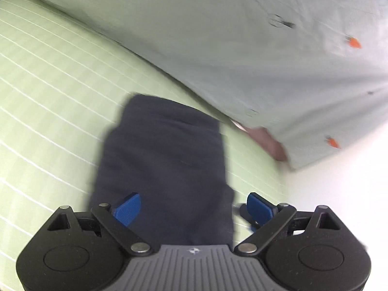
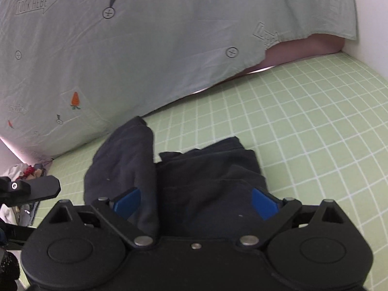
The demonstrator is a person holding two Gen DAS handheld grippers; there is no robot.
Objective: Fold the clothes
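A: Where is the dark garment [image 2: 208, 181] lying?

B: On the green checked sheet [image 2: 303, 126] of the bed, close under both cameras. In the right wrist view it shows as two lumps: a folded slab on the right and a narrower strip bunched up on the left. Its near edge is cut off behind the tool body, so I cannot tell how far it runs toward the person.

A: And the left gripper [image 1: 194, 208]?

B: Jaws wide apart. The dark cloth lies between the blue fingers [image 1: 128, 208], but the pads do not press on it. The view is smeared, so seams or a collar are impossible to make out.

A: The right gripper [image 2: 194, 205]?

B: Jaws also spread, blue pads on either side over the cloth. Whether the pads brush the fabric, I cannot tell; nothing is pinched.

A: What lies behind?

B: A pale quilt [image 2: 126, 55] printed with carrots and arrows, heaped along the far side of the bed. A pink pillow [image 2: 303, 47] pokes out from under it, mostly covered. A white wall [image 2: 371, 36] stands on the right.

A: At the left edge of the right view?

B: Black parts of the other tool, partly out of frame, and a small cluttered pile too blurred to name.
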